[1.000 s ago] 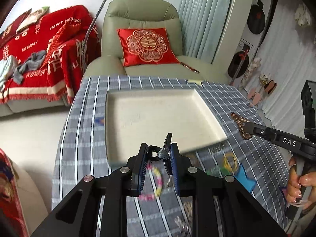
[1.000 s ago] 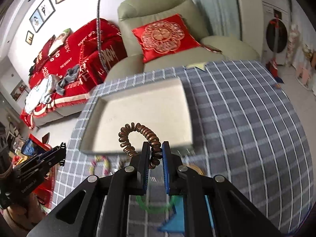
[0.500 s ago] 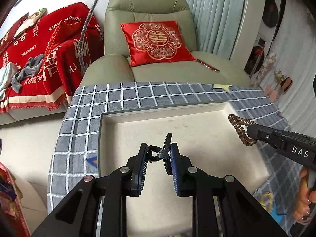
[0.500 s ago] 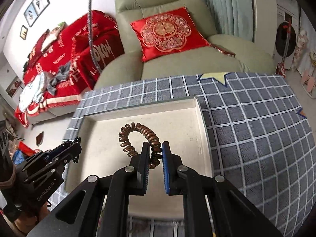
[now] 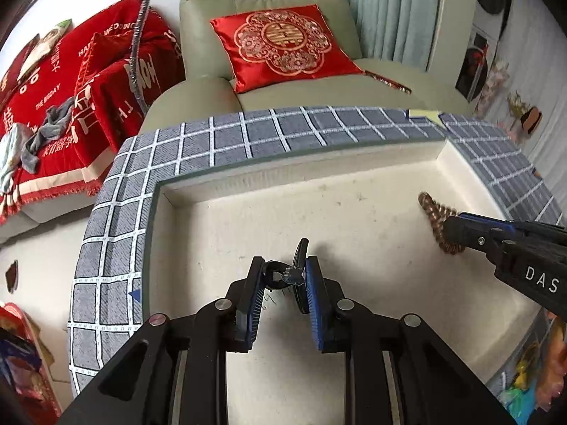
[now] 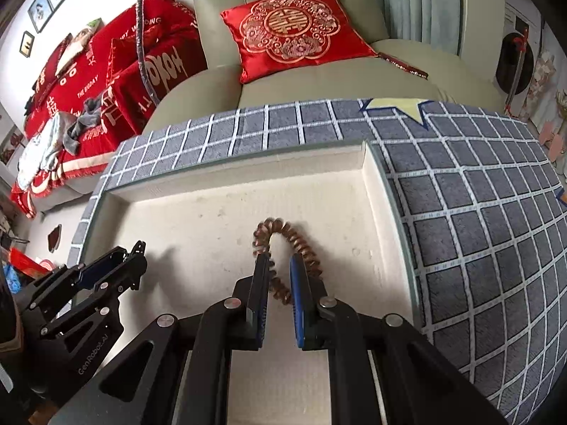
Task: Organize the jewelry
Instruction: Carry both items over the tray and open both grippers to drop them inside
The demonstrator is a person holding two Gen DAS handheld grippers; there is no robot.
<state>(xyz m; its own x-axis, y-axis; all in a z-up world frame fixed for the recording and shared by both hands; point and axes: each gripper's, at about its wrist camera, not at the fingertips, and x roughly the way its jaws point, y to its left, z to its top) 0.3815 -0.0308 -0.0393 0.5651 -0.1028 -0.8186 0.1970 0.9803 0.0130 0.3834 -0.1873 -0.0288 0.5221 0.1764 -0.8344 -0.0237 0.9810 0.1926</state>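
A shallow cream tray (image 5: 319, 173) (image 6: 248, 177) lies on the grey checked tablecloth. My left gripper (image 5: 285, 274) is low over the tray's near left part, shut on a small black ring-shaped piece with a silvery stone (image 5: 292, 272). My right gripper (image 6: 278, 265) is over the tray's right part; its jaws stand a little apart around a brown coiled hair tie (image 6: 283, 237), which droops onto the tray floor. The hair tie (image 5: 436, 216) and the right gripper also show in the left wrist view. The left gripper shows at the left in the right wrist view (image 6: 136, 255).
The grey checked tablecloth (image 6: 478, 212) surrounds the tray. A green armchair with a red cushion (image 5: 280, 42) stands behind the table, a red-covered sofa (image 5: 53, 88) at the left. Colourful loose items (image 5: 531, 382) lie on the cloth at the near right.
Both grippers moved forward and down into the tray with their pieces. The hair tie now droops onto the tray floor and the right jaws have parted slightly.
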